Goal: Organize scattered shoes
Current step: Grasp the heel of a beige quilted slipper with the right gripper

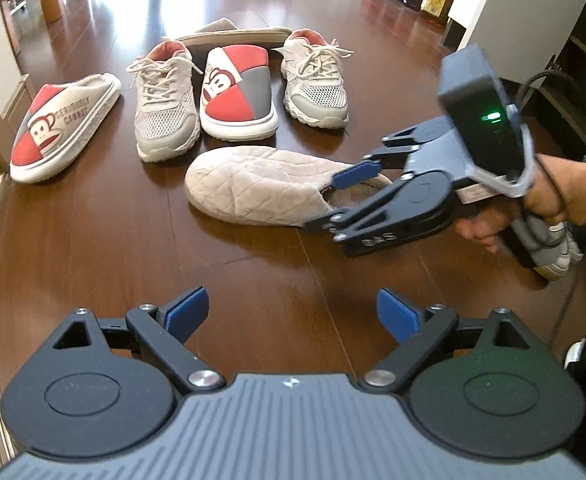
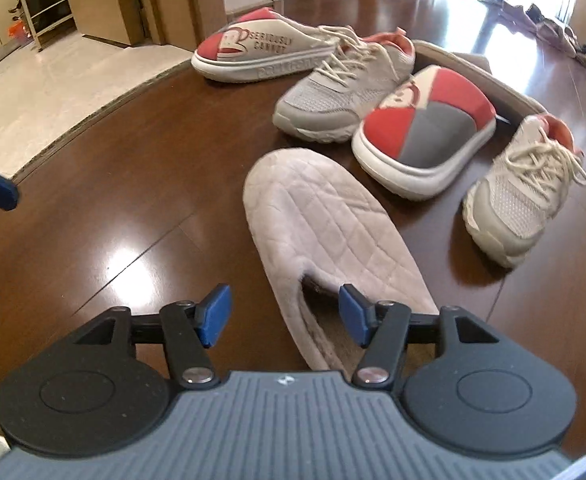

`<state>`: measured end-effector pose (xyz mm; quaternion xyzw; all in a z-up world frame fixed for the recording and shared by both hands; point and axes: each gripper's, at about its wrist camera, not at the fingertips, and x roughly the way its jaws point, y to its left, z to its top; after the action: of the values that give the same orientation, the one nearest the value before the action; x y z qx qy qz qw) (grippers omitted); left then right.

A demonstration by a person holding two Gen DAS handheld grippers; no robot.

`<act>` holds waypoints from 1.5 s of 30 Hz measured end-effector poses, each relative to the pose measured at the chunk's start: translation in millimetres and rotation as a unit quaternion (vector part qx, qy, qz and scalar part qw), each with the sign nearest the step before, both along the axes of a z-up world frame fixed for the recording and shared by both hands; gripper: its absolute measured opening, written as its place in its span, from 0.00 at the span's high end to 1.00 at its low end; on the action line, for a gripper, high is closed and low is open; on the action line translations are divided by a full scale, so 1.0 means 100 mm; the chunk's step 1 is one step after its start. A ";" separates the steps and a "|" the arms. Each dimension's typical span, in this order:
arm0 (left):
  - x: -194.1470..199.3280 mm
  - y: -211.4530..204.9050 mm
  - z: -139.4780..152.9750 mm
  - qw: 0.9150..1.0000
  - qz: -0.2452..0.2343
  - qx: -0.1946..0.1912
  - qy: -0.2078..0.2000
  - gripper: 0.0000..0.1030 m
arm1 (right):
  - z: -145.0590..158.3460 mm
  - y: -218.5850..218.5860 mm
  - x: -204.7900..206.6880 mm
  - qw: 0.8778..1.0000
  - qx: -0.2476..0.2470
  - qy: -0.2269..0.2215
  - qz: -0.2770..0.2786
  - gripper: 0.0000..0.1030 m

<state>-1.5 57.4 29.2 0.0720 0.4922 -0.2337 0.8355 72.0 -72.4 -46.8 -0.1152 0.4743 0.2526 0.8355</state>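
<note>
Reaching with my right gripper (image 2: 281, 316) over the heel end of the quilted beige slipper (image 2: 325, 224), I judge this one soft and light: plush fabric, a floppy upper, nothing fragile, and it will likely sag if I lift it by one edge. It lies flat on the dark wooden floor (image 2: 105, 208), toe pointing away from me toward the other shoes, well apart from its mate, the second beige slipper (image 1: 233, 34) lying on its side behind the group. The best hold looks like the rim of the foot opening, one pad inside and one outside the upper's edge, where the cloth doubles up and won't slip. My right jaws stand partly open, not yet pressing anything; one blue pad sits at the mouth of the slipper, the other hangs over bare floor beside it. From the left wrist view my right hand (image 1: 549, 200) is tipped steeply down, the gripper's fingers straddling the opening's edge. My left gripper (image 1: 291, 314) hovers wide open and empty above the floor, near the slipper, also pointing down.
</note>
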 end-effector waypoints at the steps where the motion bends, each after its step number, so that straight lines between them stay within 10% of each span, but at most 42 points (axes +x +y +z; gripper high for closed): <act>1: 0.04 -0.03 0.00 1.000 -0.002 0.002 -0.001 0.10 | 0.03 -0.09 0.00 1.000 0.006 0.003 -0.006 0.46; 10: 0.91 -0.89 0.47 0.997 -0.049 0.052 -0.024 0.10 | 0.53 -1.31 0.17 0.997 0.014 0.064 -0.043 0.45; 26: 0.87 -1.56 1.88 0.993 -0.002 0.118 0.008 0.07 | 1.95 -2.62 0.54 0.997 0.072 0.019 0.003 0.37; 34: 1.48 -1.19 1.28 0.995 -0.043 0.090 0.011 0.07 | 1.44 -2.09 1.19 0.996 0.072 0.044 -0.015 0.37; 45: 3.45 -0.01 0.06 0.992 -0.108 0.057 0.009 0.09 | 0.66 -1.16 2.54 0.988 0.051 0.057 -0.131 0.38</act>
<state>343.3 56.0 35.0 0.1702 0.5014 -0.2950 0.7954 326.5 -188.9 19.0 0.0052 0.5189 0.1708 0.8375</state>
